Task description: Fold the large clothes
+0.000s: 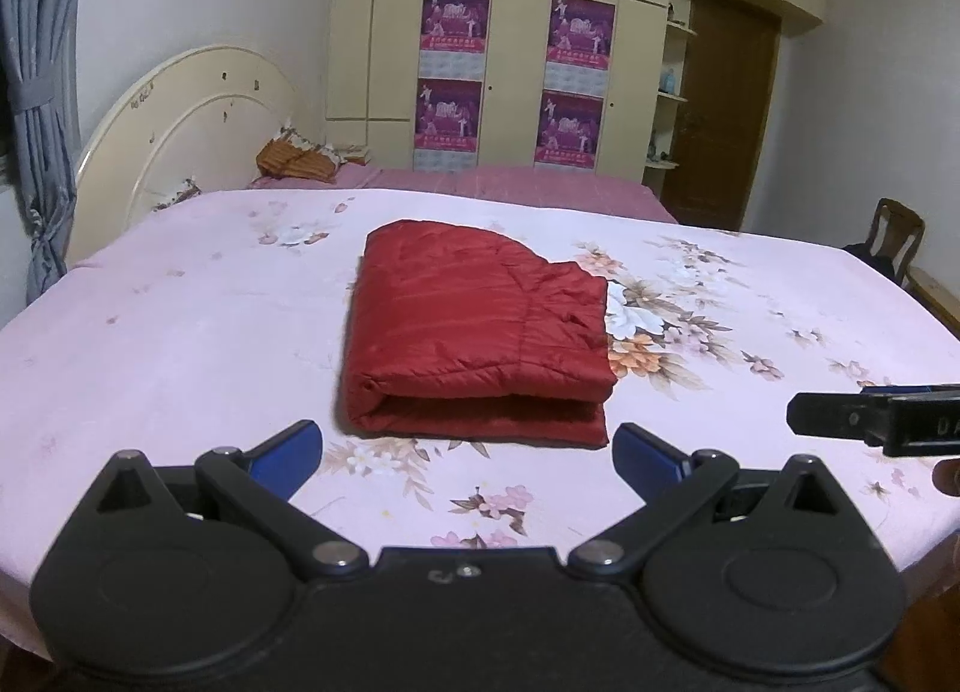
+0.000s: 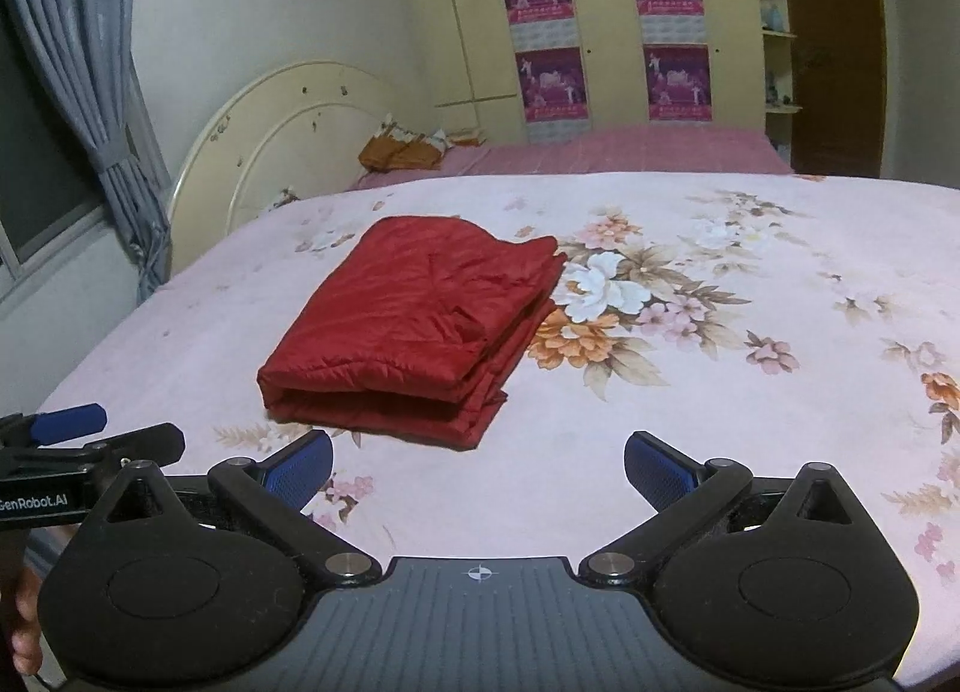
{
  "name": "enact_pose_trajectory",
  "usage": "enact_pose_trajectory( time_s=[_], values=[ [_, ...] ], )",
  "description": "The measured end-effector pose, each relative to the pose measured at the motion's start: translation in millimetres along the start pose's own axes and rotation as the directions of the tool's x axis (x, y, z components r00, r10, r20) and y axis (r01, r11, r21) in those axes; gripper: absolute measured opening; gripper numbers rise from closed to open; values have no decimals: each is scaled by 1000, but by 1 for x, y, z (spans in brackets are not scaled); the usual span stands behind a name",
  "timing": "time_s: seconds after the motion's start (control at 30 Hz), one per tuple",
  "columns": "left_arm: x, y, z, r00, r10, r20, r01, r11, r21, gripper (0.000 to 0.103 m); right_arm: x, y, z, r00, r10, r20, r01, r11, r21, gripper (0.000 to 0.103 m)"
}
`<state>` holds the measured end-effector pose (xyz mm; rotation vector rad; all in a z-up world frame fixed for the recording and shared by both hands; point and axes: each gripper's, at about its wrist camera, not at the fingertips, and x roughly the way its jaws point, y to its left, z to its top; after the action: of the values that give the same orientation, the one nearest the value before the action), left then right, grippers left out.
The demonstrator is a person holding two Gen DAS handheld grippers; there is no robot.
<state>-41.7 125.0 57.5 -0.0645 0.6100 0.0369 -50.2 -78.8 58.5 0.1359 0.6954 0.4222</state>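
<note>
Red quilted padded jacket (image 1: 480, 332) folded into a thick packet in the middle of the pink floral bed sheet (image 1: 180, 332), likely finished, hence left gripper (image 1: 468, 452) and right gripper (image 2: 478, 461) apart from it, jaws wide open, empty.

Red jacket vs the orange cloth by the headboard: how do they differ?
The red jacket lies folded flat in a neat stack mid-bed on the floral sheet; the orange cloth sits crumpled at the head of the bed. The jacket looks quilted and shiny; the cloth's texture is too far to tell. Neither is held.
</note>
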Motion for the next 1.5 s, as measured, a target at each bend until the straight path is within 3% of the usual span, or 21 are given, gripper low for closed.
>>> enact_pose_trajectory(
  time_s=[1.5],
  values=[
    [-9, -3, 3, 1000, -14, 26, 14, 1000, 15, 103, -13, 2, 1, 1000, 7, 10, -7, 1000, -20, 102]
  ],
)
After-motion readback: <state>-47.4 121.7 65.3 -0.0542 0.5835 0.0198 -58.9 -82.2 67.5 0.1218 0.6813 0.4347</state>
